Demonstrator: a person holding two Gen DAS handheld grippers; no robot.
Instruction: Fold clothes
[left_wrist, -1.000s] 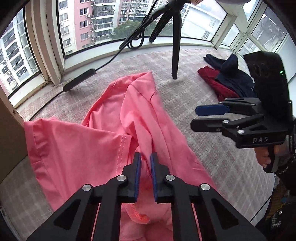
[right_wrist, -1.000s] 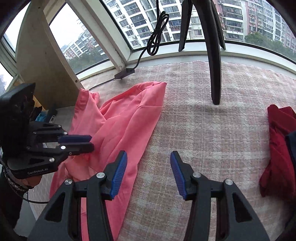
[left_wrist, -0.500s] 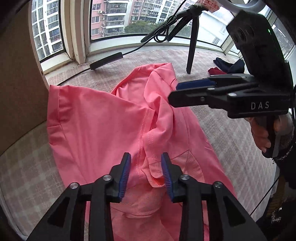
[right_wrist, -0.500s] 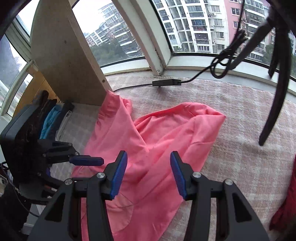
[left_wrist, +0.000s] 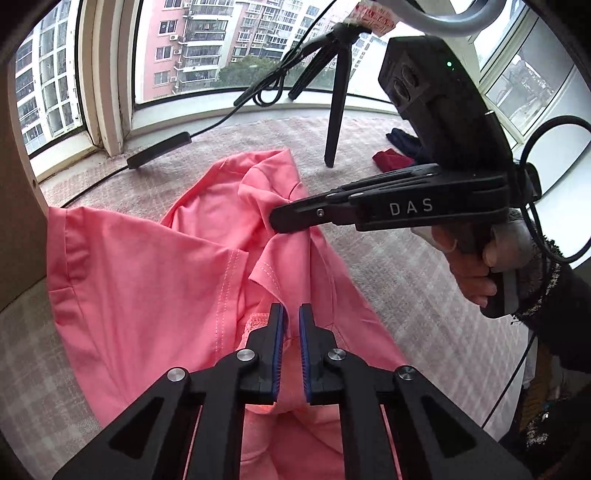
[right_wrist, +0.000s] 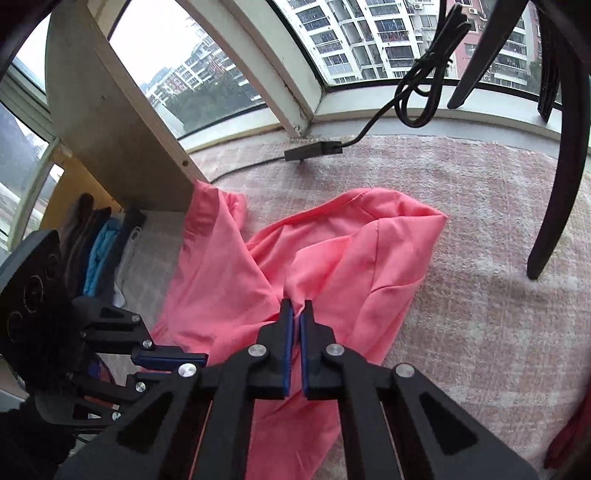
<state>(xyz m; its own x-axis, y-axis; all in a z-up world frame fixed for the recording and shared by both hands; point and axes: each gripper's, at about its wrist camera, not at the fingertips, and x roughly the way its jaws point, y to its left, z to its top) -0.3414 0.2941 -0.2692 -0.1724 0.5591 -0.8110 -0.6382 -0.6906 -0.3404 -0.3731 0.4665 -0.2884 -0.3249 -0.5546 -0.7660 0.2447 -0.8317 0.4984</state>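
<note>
**Q:** Across the middle of both views lies what, exactly?

**R:** One pink T-shirt (left_wrist: 155, 295), a soft matte knit, crumpled and half spread on a pale checked blanket (right_wrist: 480, 332) with a nubby, towel-like pile. Rows of lighter stitching run along a seam and a hem at the centre of the left wrist view.

**Q:** How do the 2 grippers stand?

**R:** The left gripper (left_wrist: 291, 317), at the lower centre of its own view, is closing: its blue ribbed pads sit nearly together with pink cloth bunched between them, and they pinch that fabric. The right gripper (right_wrist: 296, 314) is clamped on a raised ridge of the same shirt, its pads almost touching around a thin pleat. In the left wrist view its black angular fingers come in from the right, marked "DAS", with a hand (left_wrist: 469, 266) wrapped around the grip.

**Q:** And around the shirt?

**R:** A black tripod (left_wrist: 334, 122) stands on the blanket at upper centre, with a looped glossy cable (right_wrist: 421, 85) hanging by the curved window. A dark red garment (left_wrist: 388, 160) and a navy one (left_wrist: 402, 140) lie heaped at upper right. A flat pale wooden board (right_wrist: 110, 122) stands upright at upper left of the right wrist view, with folded clothes (right_wrist: 99, 254) stacked on edge beyond it.
</note>
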